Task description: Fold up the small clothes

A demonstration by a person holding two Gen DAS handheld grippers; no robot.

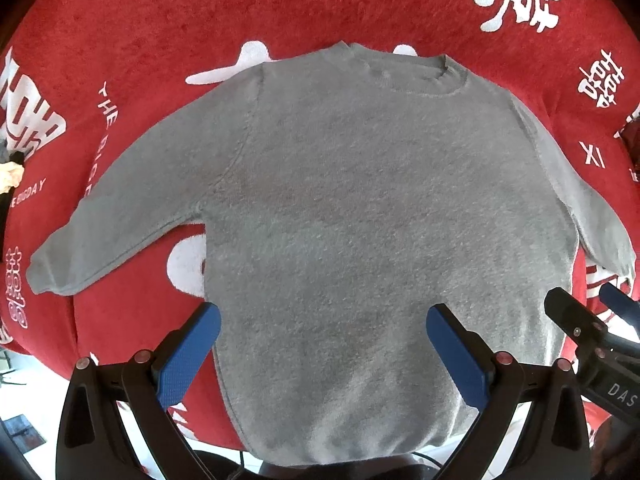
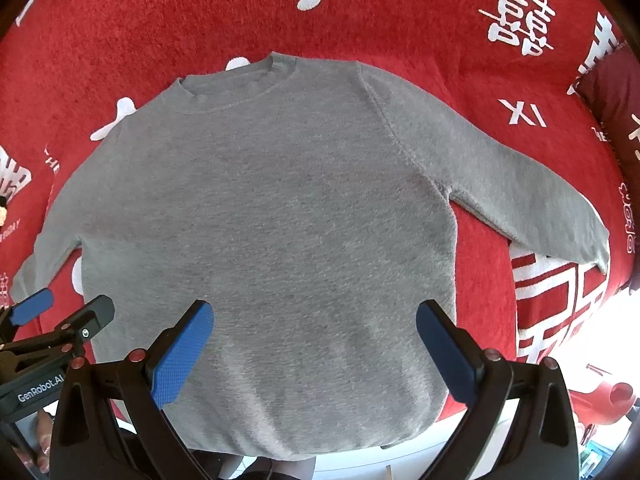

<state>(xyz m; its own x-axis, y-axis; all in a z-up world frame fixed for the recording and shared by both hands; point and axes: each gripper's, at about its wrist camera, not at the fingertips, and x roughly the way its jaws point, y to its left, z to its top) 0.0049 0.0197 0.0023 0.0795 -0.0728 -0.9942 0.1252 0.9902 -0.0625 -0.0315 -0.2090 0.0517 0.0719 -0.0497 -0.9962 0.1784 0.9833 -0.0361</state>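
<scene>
A small grey long-sleeved sweater [image 1: 360, 216] lies flat and spread out on a red blanket, collar at the far side, hem toward me, both sleeves stretched out sideways. It also fills the right wrist view [image 2: 272, 220]. My left gripper [image 1: 323, 316] is open and empty, hovering above the lower body of the sweater, left of its middle. My right gripper [image 2: 314, 313] is open and empty above the lower body, right of its middle. Each gripper shows at the edge of the other's view: the right one [image 1: 592, 312] and the left one [image 2: 68, 308].
The red blanket [image 1: 160, 20] with white characters and lettering covers the surface on all sides of the sweater. Its near edge drops off just below the hem. A red object [image 2: 612, 400] sits on the pale floor at lower right. A dark red cushion [image 2: 616, 92] lies far right.
</scene>
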